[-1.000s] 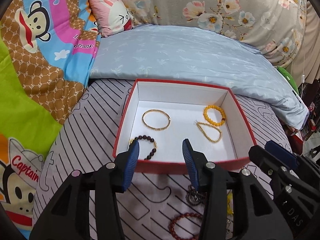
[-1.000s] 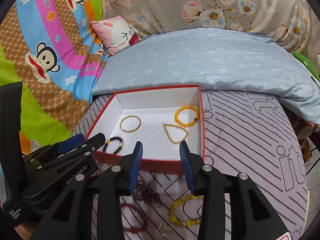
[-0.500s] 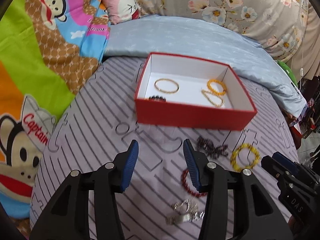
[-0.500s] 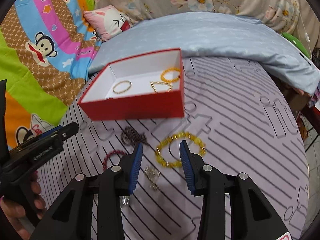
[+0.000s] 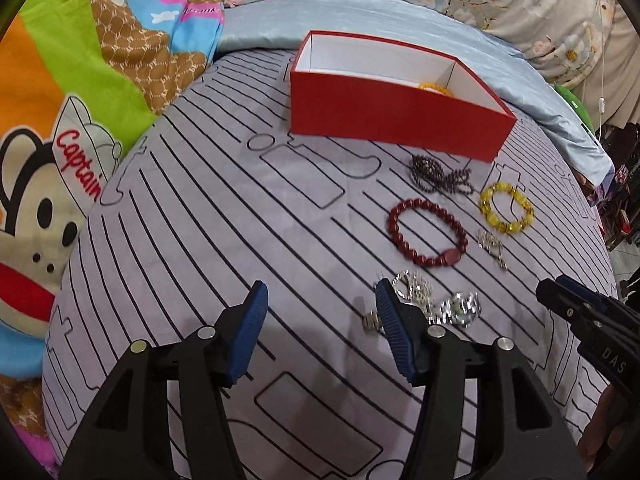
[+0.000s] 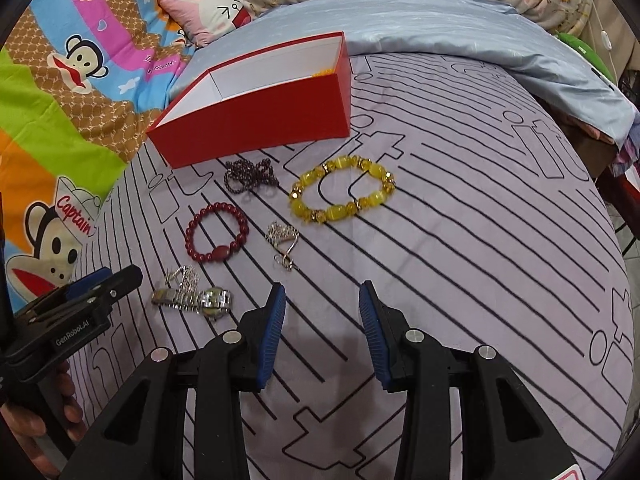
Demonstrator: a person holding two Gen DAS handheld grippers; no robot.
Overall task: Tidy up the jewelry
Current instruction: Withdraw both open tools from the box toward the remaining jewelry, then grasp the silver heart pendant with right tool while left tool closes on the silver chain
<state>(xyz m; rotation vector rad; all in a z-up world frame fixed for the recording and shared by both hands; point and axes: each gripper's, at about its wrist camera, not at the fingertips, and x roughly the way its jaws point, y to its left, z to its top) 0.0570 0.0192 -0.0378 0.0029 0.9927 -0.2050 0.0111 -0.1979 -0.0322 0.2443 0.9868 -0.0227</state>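
The left tool (image 5: pixel 320 312) hangs released over the striped lilac bedsheet (image 5: pixel 200 208), its blue pads spread wide with nothing between them. Its right pad (image 5: pixel 394 336) sits in front of a silver watch (image 5: pixel 460 308) and a tangled silver chain (image 5: pixel 412 286), which touch each other on the sheet. The right tool (image 6: pixel 322 320) is likewise released and empty, above bare sheet, with the watch just off to its left.

Beyond the watch lies a dark red bead bracelet (image 5: pixel 426 232), flat and round. Beside it, to the right, rests a small silver heart-shaped piece (image 6: pixel 282 238), and further right a chunky yellow bead bracelet (image 6: pixel 342 194). A heap of dark purple beads (image 6: pixel 248 178) lies between the red bracelet and the box, close to the box's front wall; whether it touches cannot be told.

The red box (image 5: pixel 392 116) stands open on the bed past all these pieces, white inside. Only a bit of orange-yellow beads (image 5: pixel 434 88) shows above its front wall, near the right end.

Behind the box lies a pale blue pillow (image 6: pixel 420 24), with a cartoon monkey blanket (image 6: pixel 72 80) on the left and a pink bunny cushion (image 6: pixel 212 12) at the back.
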